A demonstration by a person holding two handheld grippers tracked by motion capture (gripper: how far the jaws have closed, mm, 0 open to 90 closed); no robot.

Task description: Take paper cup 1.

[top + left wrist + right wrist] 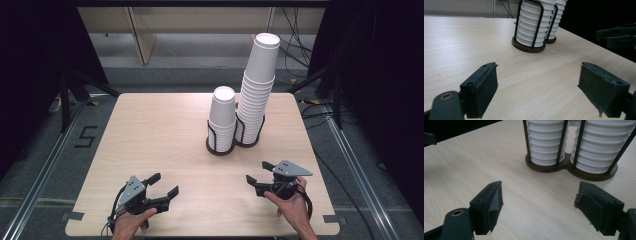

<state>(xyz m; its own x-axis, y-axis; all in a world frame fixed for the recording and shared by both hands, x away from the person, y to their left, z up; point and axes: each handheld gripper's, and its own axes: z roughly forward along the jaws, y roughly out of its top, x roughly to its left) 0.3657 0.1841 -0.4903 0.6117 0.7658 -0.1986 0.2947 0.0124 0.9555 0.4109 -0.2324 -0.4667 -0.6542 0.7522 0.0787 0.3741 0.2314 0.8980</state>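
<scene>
Left gripper (164, 184) rests at the table's (150, 130) near edge, well short of the cup holder (235, 142), jaws apart and empty. The short cup stack (222, 117) and tall cup stack (257, 90) stand in the holder: paper, light, crushable; likely best gripped gently near the top cup's rim. Right gripper (260, 172), nearer the holder, jaws likewise apart, empty.

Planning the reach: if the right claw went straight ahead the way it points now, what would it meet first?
Probably the shorter cup stack in its wire holder. The open right claw has bare table ahead until that brown base; exact depth is unclear.
</scene>
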